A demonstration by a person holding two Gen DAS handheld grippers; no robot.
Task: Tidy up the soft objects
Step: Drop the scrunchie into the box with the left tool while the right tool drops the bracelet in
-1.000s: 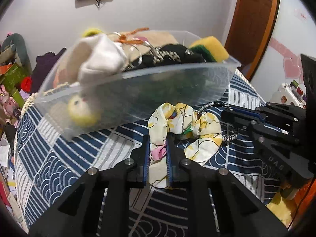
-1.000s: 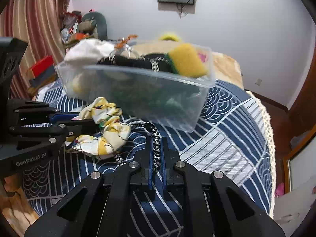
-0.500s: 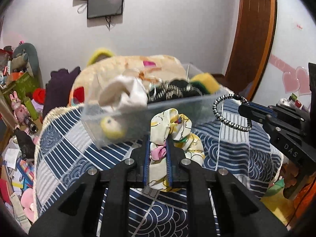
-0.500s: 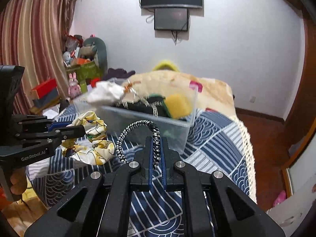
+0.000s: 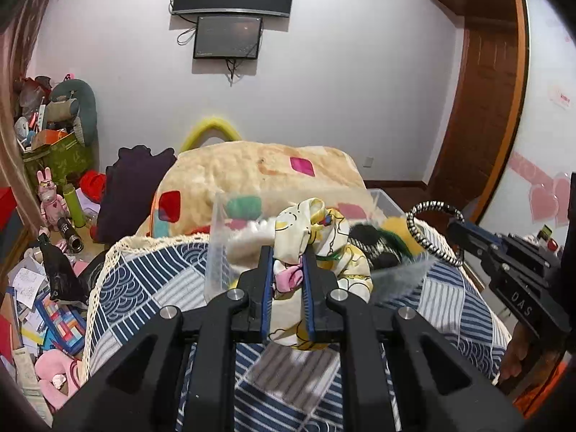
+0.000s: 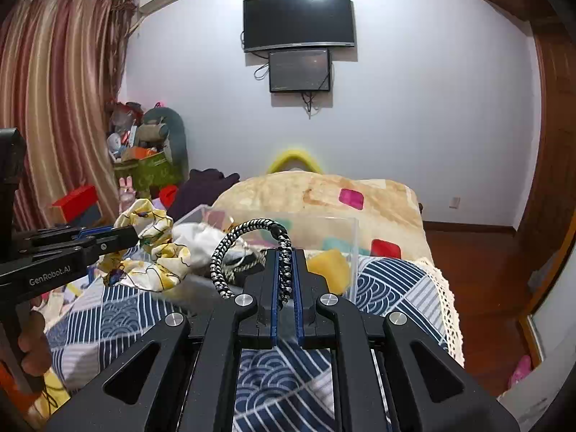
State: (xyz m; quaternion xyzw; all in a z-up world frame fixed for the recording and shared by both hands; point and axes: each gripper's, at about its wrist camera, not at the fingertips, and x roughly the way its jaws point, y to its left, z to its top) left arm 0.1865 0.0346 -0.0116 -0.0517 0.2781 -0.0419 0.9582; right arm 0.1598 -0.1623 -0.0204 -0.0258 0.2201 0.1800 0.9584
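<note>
My left gripper (image 5: 287, 255) is shut on a yellow floral fabric scrunchie (image 5: 316, 237) and holds it up in front of the clear plastic bin (image 5: 216, 252). The scrunchie also shows in the right wrist view (image 6: 151, 255). My right gripper (image 6: 285, 252) is shut on a black-and-white braided hair band (image 6: 234, 248), held in the air before the bin (image 6: 351, 252). The band also shows in the left wrist view (image 5: 417, 237). The bin holds a white cloth (image 6: 201, 237), a yellow sponge (image 6: 329, 266) and dark items.
The bin stands on a blue and white patterned cover (image 6: 388, 284) with a lace edge (image 5: 104, 270). A beige blanket (image 5: 252, 169) lies behind it. Toys, boxes and papers clutter the floor at the left (image 5: 39, 288). A wooden door (image 5: 486, 108) is at the right.
Both grippers have risen from the cover, lifting the scrunchie and the hair band to about the bin's rim height. The bin now looks lower and farther in both views.
</note>
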